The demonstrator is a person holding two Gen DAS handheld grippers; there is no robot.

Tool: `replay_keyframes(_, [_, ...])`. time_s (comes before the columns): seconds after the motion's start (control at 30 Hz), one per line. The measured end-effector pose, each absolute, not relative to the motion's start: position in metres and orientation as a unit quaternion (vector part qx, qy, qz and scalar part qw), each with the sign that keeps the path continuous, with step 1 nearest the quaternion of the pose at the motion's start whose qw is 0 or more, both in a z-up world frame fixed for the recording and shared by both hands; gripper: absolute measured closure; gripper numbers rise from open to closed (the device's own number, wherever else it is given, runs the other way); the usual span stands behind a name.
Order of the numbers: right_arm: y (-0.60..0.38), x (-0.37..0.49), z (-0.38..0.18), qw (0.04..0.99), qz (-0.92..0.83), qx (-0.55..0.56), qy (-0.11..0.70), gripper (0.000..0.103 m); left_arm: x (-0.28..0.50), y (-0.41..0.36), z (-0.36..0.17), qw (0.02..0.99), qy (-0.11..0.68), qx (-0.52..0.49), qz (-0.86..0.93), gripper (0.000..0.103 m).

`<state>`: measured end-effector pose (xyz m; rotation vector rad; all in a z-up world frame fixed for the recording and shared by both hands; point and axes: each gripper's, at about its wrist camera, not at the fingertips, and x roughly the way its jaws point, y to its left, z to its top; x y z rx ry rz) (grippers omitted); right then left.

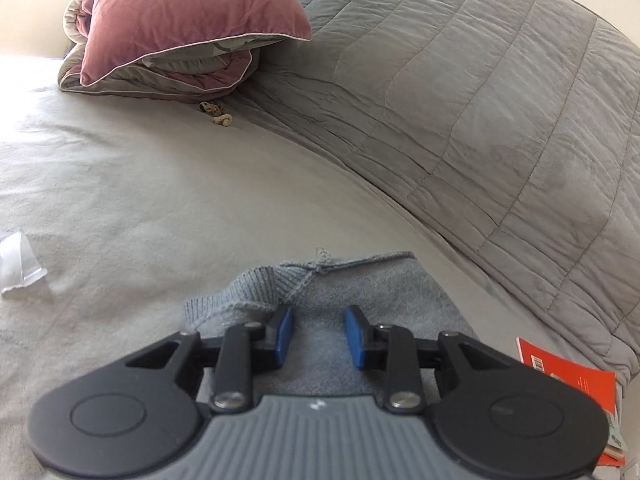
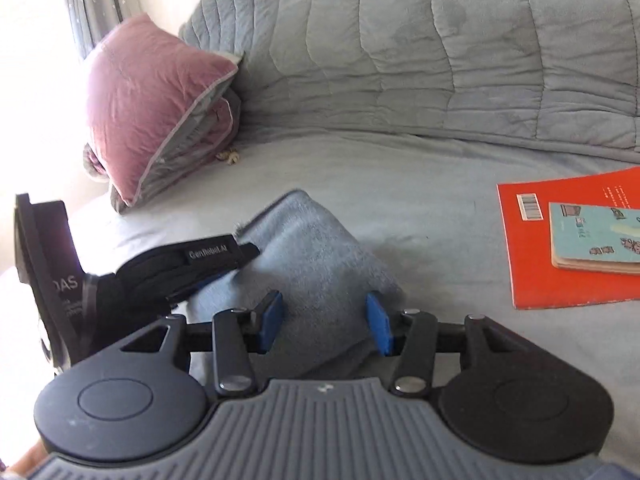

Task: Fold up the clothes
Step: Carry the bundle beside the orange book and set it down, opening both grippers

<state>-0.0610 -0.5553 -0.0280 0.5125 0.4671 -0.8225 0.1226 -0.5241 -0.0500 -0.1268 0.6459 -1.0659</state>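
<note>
A light grey-blue knitted garment (image 1: 352, 280) lies folded into a compact rectangle on the bed sheet (image 1: 140, 184). In the left wrist view my left gripper (image 1: 320, 320) is open just above its near part, with a ribbed cuff (image 1: 256, 284) showing at the left. In the right wrist view the same garment (image 2: 316, 256) lies under my open right gripper (image 2: 324, 308). The left gripper's black body (image 2: 188, 268) rests against the garment's left side there. Neither gripper holds anything.
A pink pillow (image 1: 188, 12) on a rolled duvet lies at the far left, with a small beige knot (image 1: 218, 114) by it. A grey quilted cover (image 1: 480, 100) runs along the back. An orange book (image 2: 568, 240) with a blue booklet (image 2: 596, 236) is at right. White paper (image 1: 18, 264) is at left.
</note>
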Motion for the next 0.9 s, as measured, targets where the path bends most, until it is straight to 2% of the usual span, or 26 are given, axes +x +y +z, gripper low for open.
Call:
replay_keyframes(0.07, [-0.560, -0.065, -0.030, 0.848, -0.397, 0.272, 0.225, 0.044, 0.125, -0.527, -0.044, 0.816, 0.306, -0.066, -0.486, 0.071])
replay_keyframes(0.17, [-0.557, -0.070, -0.024, 0.850, -0.404, 0.265, 0.208, 0.044, 0.131, -0.532, -0.032, 0.825, 0.303, -0.073, -0.472, 0.065])
replay_keyframes(0.27, [-0.553, -0.072, -0.022, 0.852, -0.412, 0.254, 0.199, 0.044, 0.141, -0.544, -0.032, 0.838, 0.309, -0.037, -0.449, 0.059])
replay_keyframes(0.3, [-0.553, -0.073, -0.022, 0.852, -0.410, 0.258, 0.201, 0.044, 0.144, -0.549, -0.035, 0.840, 0.316, -0.023, -0.440, 0.056])
replay_keyframes(0.33, [-0.555, -0.073, -0.023, 0.850, -0.408, 0.264, 0.203, 0.044, 0.149, -0.551, -0.038, 0.843, 0.324, -0.014, -0.429, 0.046])
replay_keyframes(0.4, [-0.556, -0.075, -0.023, 0.848, -0.407, 0.275, 0.200, 0.044, 0.154, -0.549, -0.037, 0.847, 0.332, -0.016, -0.414, 0.038])
replay_keyframes(0.53, [-0.556, -0.082, -0.016, 0.847, -0.410, 0.280, 0.191, 0.044, 0.149, -0.535, -0.019, 0.860, 0.323, -0.015, -0.394, 0.043])
replay_keyframes(0.9, [-0.539, -0.087, 0.002, 0.851, -0.385, 0.302, 0.190, 0.040, 0.111, -0.448, 0.020, 0.881, 0.331, 0.046, -0.335, 0.041])
